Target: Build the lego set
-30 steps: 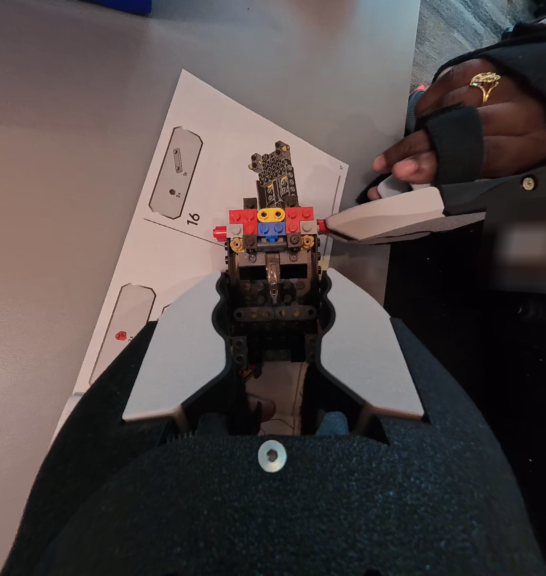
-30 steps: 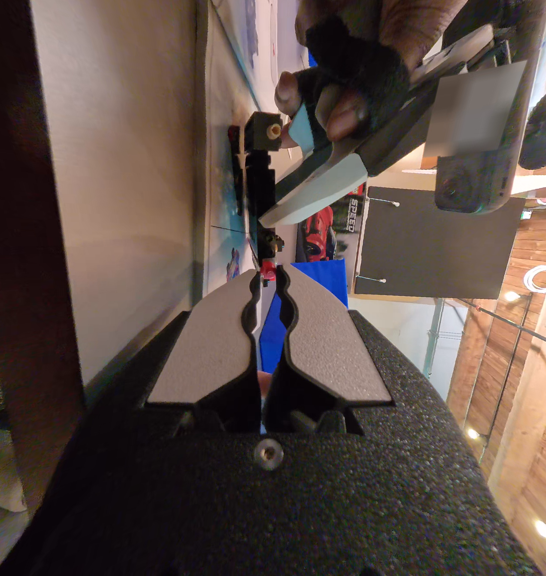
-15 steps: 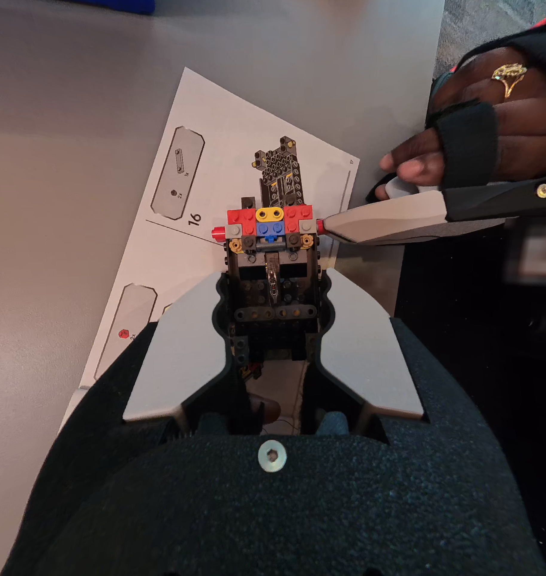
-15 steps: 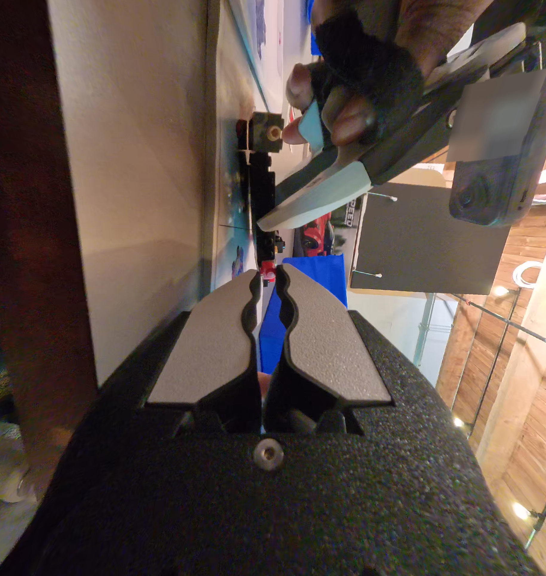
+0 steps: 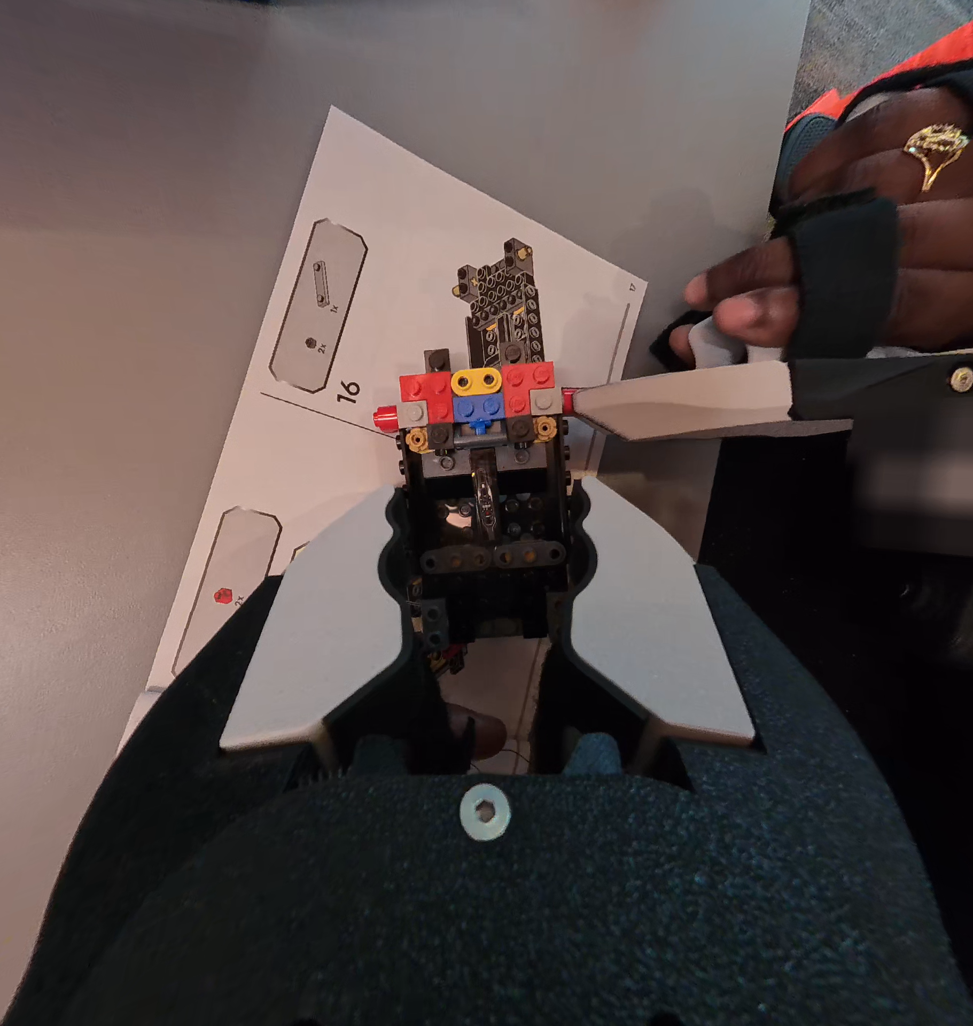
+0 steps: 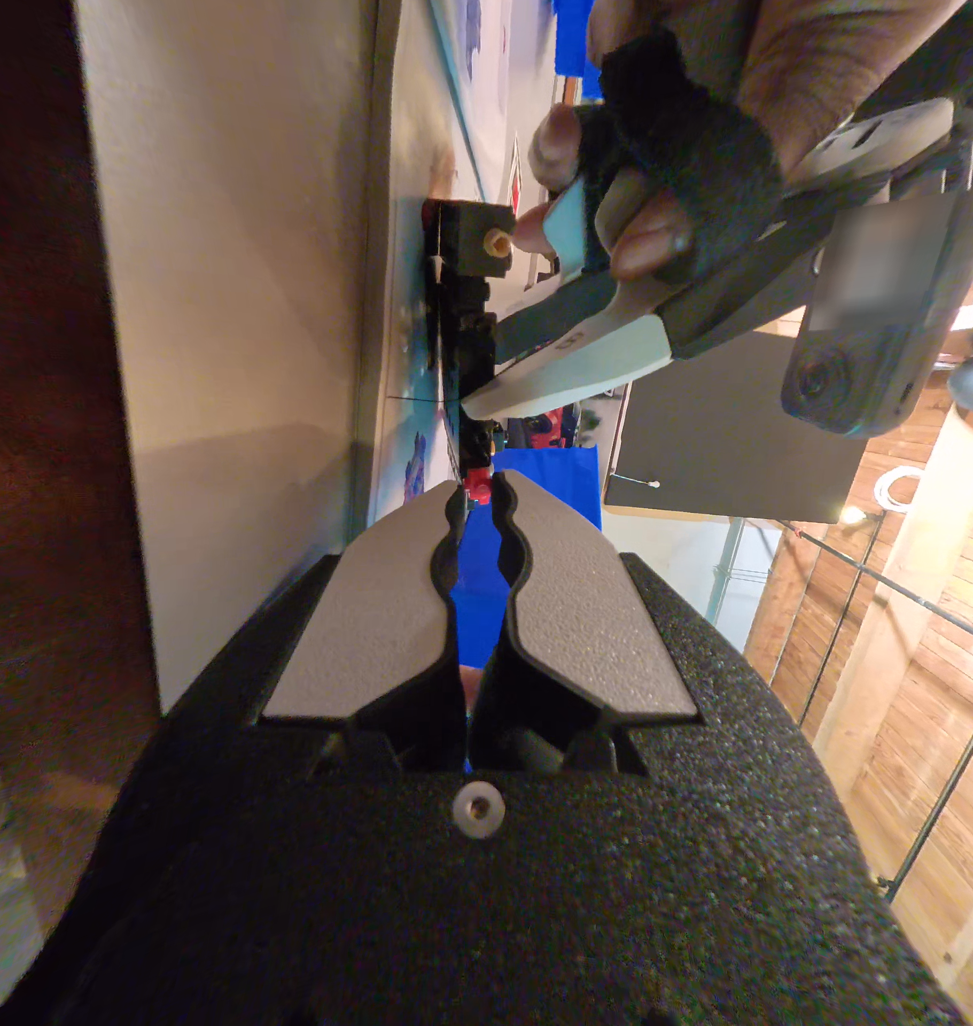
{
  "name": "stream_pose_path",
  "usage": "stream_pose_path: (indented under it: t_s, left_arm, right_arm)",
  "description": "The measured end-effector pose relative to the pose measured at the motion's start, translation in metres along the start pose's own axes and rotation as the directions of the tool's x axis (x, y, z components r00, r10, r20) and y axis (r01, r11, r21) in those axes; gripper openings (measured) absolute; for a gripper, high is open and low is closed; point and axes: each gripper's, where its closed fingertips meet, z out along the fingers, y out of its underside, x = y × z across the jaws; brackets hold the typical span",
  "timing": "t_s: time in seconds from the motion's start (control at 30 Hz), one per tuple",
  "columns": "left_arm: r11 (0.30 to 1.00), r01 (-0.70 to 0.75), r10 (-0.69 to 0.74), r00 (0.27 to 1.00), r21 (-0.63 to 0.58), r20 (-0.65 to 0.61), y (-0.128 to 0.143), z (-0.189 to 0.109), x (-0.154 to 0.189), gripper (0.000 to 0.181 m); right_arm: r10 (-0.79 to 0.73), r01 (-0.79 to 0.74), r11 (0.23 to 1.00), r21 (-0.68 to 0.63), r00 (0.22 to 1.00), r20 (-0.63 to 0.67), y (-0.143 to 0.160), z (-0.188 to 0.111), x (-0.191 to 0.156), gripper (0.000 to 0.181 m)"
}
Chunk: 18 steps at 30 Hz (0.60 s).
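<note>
My left gripper (image 5: pixel 487 499) is shut on the sides of a black lego model (image 5: pixel 484 533) and holds it over the instruction sheet (image 5: pixel 362 266). The model's far end carries red, yellow, blue and grey bricks (image 5: pixel 477 395) and a red pin (image 5: pixel 385 419) sticking out on its left. My right gripper (image 5: pixel 575 398) comes in from the right, shut on a second red pin (image 5: pixel 566 395) at the model's right side. In the right wrist view the right gripper (image 6: pixel 477 489) pinches that red pin (image 6: pixel 478 482). The model (image 6: pixel 467 344) and left gripper (image 6: pixel 556 377) lie beyond it.
The sheet lies on a grey table (image 5: pixel 140 250) whose right edge (image 5: pixel 800 139) runs close to the right hand. In the right wrist view, a blue object (image 6: pixel 550 477) and a dark board (image 6: pixel 722 444) stand behind the model. The grippers are tip to tip, or close to it.
Both grippers keep their grip and stay almost in place. The right hand has drifted slightly right and the left gripper looms a little larger in the right wrist view.
</note>
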Motion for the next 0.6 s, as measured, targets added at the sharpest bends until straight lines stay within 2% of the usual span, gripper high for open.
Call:
stream_pose_path:
  t_s: [0.03, 0.37, 0.47, 0.53, 0.6]
  left_arm:
    - [1.000, -0.005, 0.005, 1.000, -0.002, 0.001, 0.0001, 0.0000, 0.0001, 0.056]
    - [0.999, -0.010, 0.010, 1.000, 0.041, 0.005, -0.0001, 0.0001, -0.0011, 0.060]
    - [0.997, -0.038, 0.037, 0.999, 0.066, 0.009, -0.0006, -0.0020, -0.0030, 0.060]
    - [0.994, -0.065, 0.065, 0.998, 0.086, -0.001, -0.0010, -0.0048, -0.0022, 0.060]
    - [0.989, -0.141, 0.139, 0.989, 0.043, 0.050, 0.0056, -0.0037, -0.0063, 0.057]
  right_arm:
    - [0.002, -0.002, 1.000, 0.003, 1.000, 0.000, -0.0001, -0.0001, -0.0001, 0.009]
    - [0.041, -0.042, 0.999, 0.034, 0.999, 0.010, -0.0014, -0.0002, -0.0007, 0.009]
    - [0.168, -0.175, 0.981, 0.087, 0.983, 0.073, -0.0046, -0.0004, -0.0021, 0.014]
    - [0.317, -0.331, 0.939, 0.094, 0.938, 0.139, -0.0022, -0.0003, 0.0007, 0.038]
    - [0.450, -0.495, 0.860, 0.119, 0.848, 0.279, -0.0047, -0.0026, -0.0011, 0.049]
